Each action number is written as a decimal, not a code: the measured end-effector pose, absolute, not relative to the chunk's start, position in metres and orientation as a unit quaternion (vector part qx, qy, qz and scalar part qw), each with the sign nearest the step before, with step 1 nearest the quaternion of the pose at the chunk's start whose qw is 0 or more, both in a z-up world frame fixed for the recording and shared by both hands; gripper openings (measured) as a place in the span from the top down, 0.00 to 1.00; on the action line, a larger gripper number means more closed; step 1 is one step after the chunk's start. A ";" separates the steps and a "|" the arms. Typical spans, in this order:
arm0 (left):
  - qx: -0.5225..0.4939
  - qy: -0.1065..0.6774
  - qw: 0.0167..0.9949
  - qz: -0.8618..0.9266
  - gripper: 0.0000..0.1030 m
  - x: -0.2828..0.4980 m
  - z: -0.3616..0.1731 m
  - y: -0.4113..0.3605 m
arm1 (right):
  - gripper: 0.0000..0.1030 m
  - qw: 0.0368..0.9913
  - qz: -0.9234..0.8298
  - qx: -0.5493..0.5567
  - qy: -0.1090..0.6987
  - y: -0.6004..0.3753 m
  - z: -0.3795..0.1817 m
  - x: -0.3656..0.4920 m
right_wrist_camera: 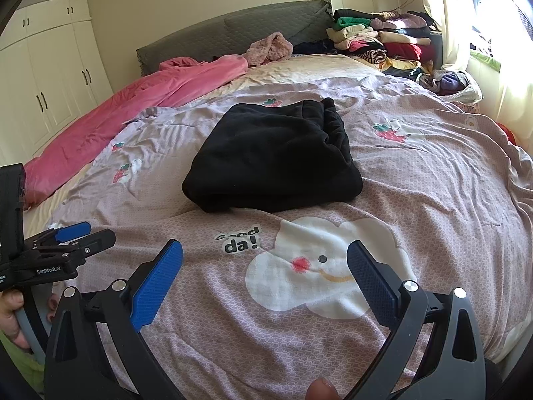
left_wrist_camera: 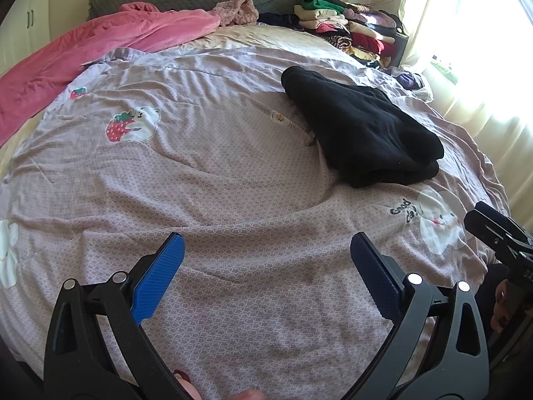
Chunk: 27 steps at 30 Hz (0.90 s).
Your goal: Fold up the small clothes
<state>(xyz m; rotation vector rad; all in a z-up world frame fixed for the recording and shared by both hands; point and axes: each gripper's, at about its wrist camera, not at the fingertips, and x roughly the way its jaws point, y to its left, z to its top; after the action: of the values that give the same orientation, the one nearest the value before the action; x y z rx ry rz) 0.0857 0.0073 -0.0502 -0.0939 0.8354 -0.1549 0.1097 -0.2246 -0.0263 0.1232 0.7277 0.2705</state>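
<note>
writing: "good da!" point(right_wrist_camera: 240, 240) is printed in black on the lilac bedspread point(right_wrist_camera: 416, 180), just beside a white cartoon face point(right_wrist_camera: 319, 266); in the left wrist view it reads "good day". "genrobot.ai" point(right_wrist_camera: 48, 270) sits in white on the left gripper's body.
garment: the black folded garment point(right_wrist_camera: 273, 163) lies flat on the bedspread around the middle of the bed, nearer the foot edge than the headboard point(right_wrist_camera: 233, 33).
axis: its long side runs from the foot edge towards the headboard, thick folded edge facing the foot, bunched end pointing up the bed.
left gripper point(left_wrist_camera: 266, 266): blue pads spread wide, holding nothing, above bare bedspread and well apart from the garment.
right gripper point(right_wrist_camera: 265, 275): jaws wide too, nothing between them, over the cartoon face, garment just beyond.
far corner: stacked clothes point(right_wrist_camera: 383, 43) by the window-side corner; pink blanket point(right_wrist_camera: 150, 100) along the opposite edge.
</note>
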 end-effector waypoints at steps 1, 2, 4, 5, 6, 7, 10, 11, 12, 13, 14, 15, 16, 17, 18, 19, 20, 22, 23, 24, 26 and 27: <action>-0.045 0.405 0.910 -0.075 0.09 0.085 -0.050 0.006 | 0.04 0.923 0.132 0.060 0.355 -0.225 -0.026 0.110; -0.045 0.405 0.910 -0.075 0.09 0.085 -0.050 0.006 | 0.04 0.923 0.132 0.060 0.355 -0.225 -0.026 0.110; -0.045 0.405 0.910 -0.075 0.09 0.085 -0.050 0.006 | 0.04 0.924 0.132 0.059 0.354 -0.225 -0.026 0.110; -0.045 0.405 0.910 -0.075 0.09 0.085 -0.050 0.007 | 0.04 0.924 0.133 0.060 0.354 -0.225 -0.026 0.110; -0.045 0.405 0.910 -0.075 0.09 0.085 -0.050 0.006 | 0.04 0.924 0.132 0.060 0.355 -0.225 -0.026 0.110; -0.045 0.404 0.910 -0.075 0.09 0.085 -0.050 0.006 | 0.04 0.924 0.132 0.059 0.355 -0.225 -0.026 0.110; -0.046 0.402 0.911 -0.076 0.09 0.085 -0.048 0.006 | 0.04 0.924 0.132 0.060 0.355 -0.225 -0.026 0.110; -0.046 0.402 0.911 -0.077 0.09 0.085 -0.048 0.007 | 0.04 0.924 0.132 0.060 0.355 -0.225 -0.026 0.110; -0.046 0.402 0.911 -0.077 0.09 0.084 -0.048 0.006 | 0.04 0.923 0.132 0.060 0.355 -0.225 -0.026 0.110; -0.046 0.402 0.911 -0.076 0.09 0.085 -0.048 0.007 | 0.04 0.923 0.132 0.060 0.355 -0.225 -0.026 0.110; -0.045 0.402 0.911 -0.075 0.09 0.084 -0.048 0.006 | 0.04 0.923 0.131 0.060 0.355 -0.225 -0.027 0.110; -0.044 0.402 0.911 -0.075 0.09 0.084 -0.048 0.006 | 0.04 0.923 0.131 0.061 0.355 -0.226 -0.027 0.110; -0.044 0.403 0.911 -0.075 0.09 0.084 -0.048 0.006 | 0.04 0.923 0.131 0.061 0.355 -0.226 -0.027 0.110; -0.044 0.404 0.911 -0.075 0.09 0.084 -0.048 0.006 | 0.04 0.923 0.131 0.061 0.356 -0.226 -0.027 0.110; -0.042 0.404 0.911 -0.075 0.09 0.084 -0.048 0.005 | 0.04 0.923 0.131 0.061 0.356 -0.226 -0.027 0.110; -0.042 0.404 0.911 -0.074 0.09 0.084 -0.048 0.005 | 0.04 0.923 0.131 0.061 0.356 -0.226 -0.027 0.110; -0.041 0.404 0.911 -0.075 0.09 0.084 -0.048 0.005 | 0.04 0.923 0.131 0.061 0.356 -0.226 -0.027 0.110; -0.042 0.405 0.910 -0.075 0.09 0.084 -0.048 0.005 | 0.04 0.923 0.131 0.061 0.356 -0.226 -0.027 0.110; -0.040 0.405 0.910 -0.074 0.09 0.084 -0.048 0.005 | 0.04 0.923 0.131 0.061 0.357 -0.226 -0.027 0.110; -0.039 0.405 0.910 -0.073 0.09 0.083 -0.048 0.004 | 0.04 0.923 0.131 0.061 0.356 -0.226 -0.027 0.110; -0.036 0.406 0.910 -0.072 0.09 0.084 -0.049 0.003 | 0.04 0.923 0.131 0.061 0.356 -0.226 -0.027 0.110; -0.036 0.406 0.910 -0.073 0.09 0.084 -0.049 0.003 | 0.04 0.923 0.131 0.061 0.356 -0.226 -0.027 0.110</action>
<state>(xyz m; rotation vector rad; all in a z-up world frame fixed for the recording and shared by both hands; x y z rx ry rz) 0.0838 0.0030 -0.0486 -0.0738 0.8378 -0.1509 0.1102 -0.2263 -0.0270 0.1261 0.7315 0.2695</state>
